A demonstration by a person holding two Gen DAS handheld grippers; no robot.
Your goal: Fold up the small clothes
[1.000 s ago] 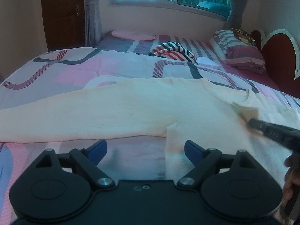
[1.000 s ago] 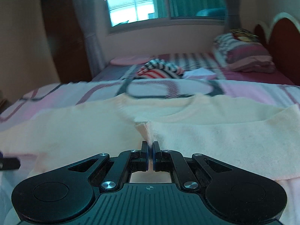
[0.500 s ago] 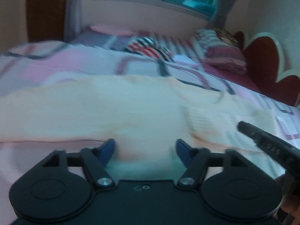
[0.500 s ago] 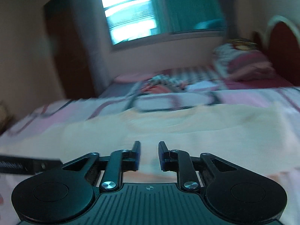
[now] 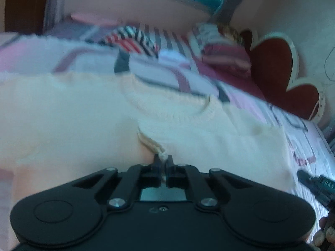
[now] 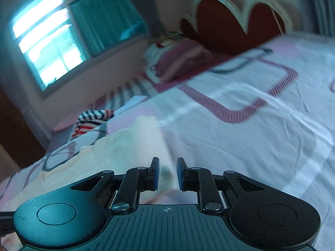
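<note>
Left wrist view: left claw (image 5: 163, 160) is pinched tight on a fold of the cream sweater (image 5: 188, 138), right at the near hem of the cloth, toward the near edge of the bed (image 5: 240, 96). Sweater lies flat w/ its long axis running left-right across the bed, collar on the far side. Tip of the other claw pokes in at lower right, beside the sweater's right end.

Right wrist view: right claw (image 6: 168, 172) is narrowly parted, holding nothing. Sweater's right end (image 6: 134, 146) sits just ahead and to the left; bare sheet to the right. Blurry, tilted. Prob next grab lies left-forward, so right claw is the nearer one for that end.
</note>
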